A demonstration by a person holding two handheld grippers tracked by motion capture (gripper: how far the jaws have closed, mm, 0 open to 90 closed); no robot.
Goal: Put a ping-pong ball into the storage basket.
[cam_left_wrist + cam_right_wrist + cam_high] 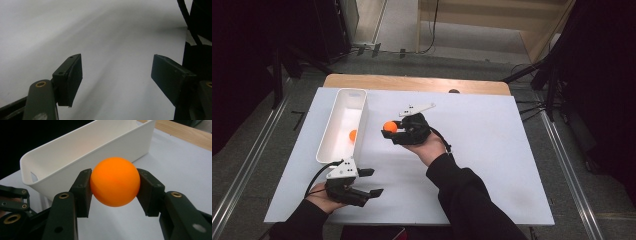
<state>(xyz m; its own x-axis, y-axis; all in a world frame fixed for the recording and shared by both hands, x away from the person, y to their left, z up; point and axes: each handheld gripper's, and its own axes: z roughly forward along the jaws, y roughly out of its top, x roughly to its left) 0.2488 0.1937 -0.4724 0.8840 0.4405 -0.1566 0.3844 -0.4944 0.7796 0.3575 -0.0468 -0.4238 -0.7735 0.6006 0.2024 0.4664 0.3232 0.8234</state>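
My right gripper is shut on an orange ball, held a little above the white table sheet just right of the long white bin. A second orange ball lies inside that bin. Near the front left of the table my left gripper is open, its jaws wide apart over the bare white sheet with nothing between them. The tip of the left gripper shows at the lower left of the right gripper view.
The white sheet covers a wooden table whose far edge shows behind the bin. Black stands and cables flank the table on the floor. A sleeve reaches in from the front.
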